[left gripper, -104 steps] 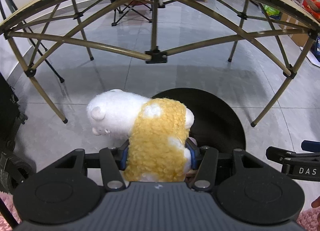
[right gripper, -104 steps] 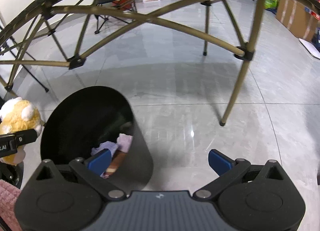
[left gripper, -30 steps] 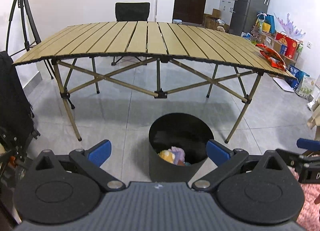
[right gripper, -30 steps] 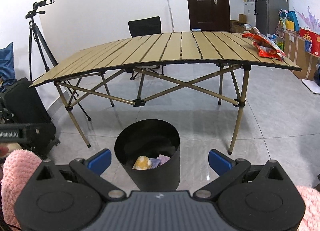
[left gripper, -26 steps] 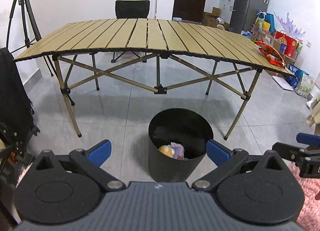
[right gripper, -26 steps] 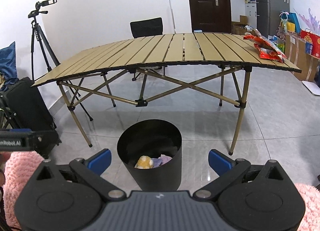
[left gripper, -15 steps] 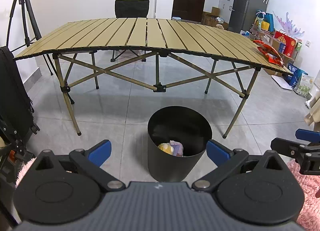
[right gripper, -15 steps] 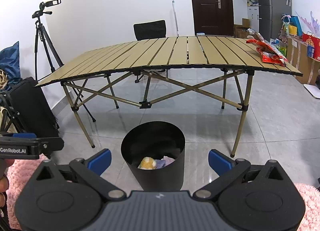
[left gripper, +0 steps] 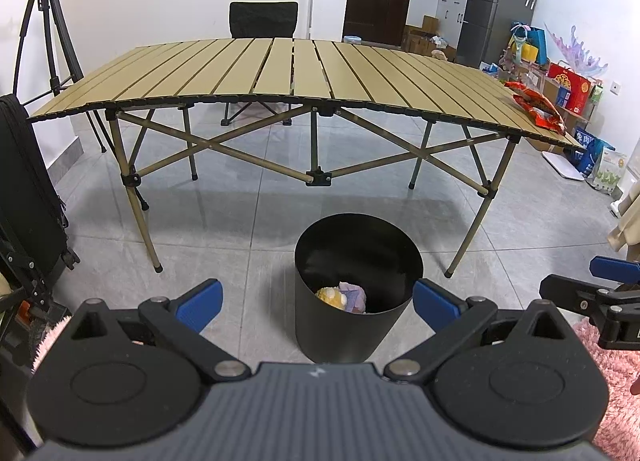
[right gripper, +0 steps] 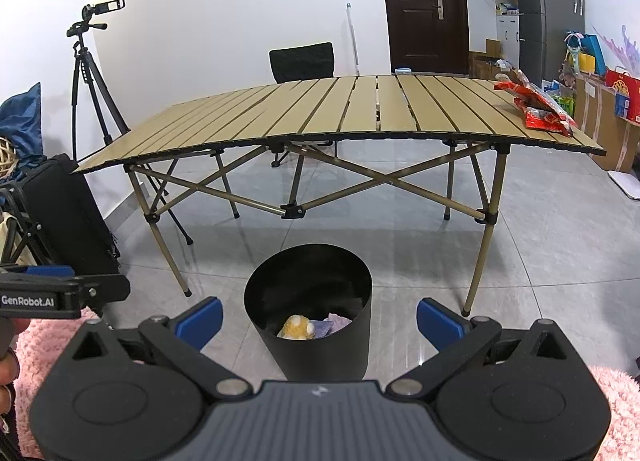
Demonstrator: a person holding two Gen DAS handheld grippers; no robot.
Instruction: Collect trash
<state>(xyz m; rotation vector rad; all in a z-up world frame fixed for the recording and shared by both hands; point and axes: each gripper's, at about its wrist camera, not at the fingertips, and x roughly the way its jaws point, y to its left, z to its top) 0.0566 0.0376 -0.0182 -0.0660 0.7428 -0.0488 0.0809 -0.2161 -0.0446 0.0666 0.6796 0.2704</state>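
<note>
While both tools are held back above the grey tiled floor (left gripper: 248, 221), the black round bin (left gripper: 356, 325) stands on the tiles just in front of the folding table, near its front right leg. Down inside the bin lies a yellow-and-white plush toy (right gripper: 297, 327), pressed against a pale purple crumpled piece (right gripper: 334, 322); what lies under them is too dark to tell. The bin's upper inner wall is bare black.

The left tool (left gripper: 318, 303) has its blue-tipped fingers (left gripper: 198, 299) spread wide apart, nothing between them, and the bin shows in the gap. The right tool (right gripper: 320, 317) is likewise spread wide with nothing held, the bin centred between its fingers (right gripper: 438, 321).

On the slatted tan tabletop (right gripper: 360, 109) the only things are red snack bags (right gripper: 536, 107) lying at its far right end, well apart from the bin. A black chair (right gripper: 302, 61) stands behind the table, and a tripod with a camera (right gripper: 94, 73) stands by the white wall to the left. A black case (right gripper: 70, 209) sits on the floor at the left, and pink fluffy fabric (right gripper: 48, 345) shows at the lower edges.
</note>
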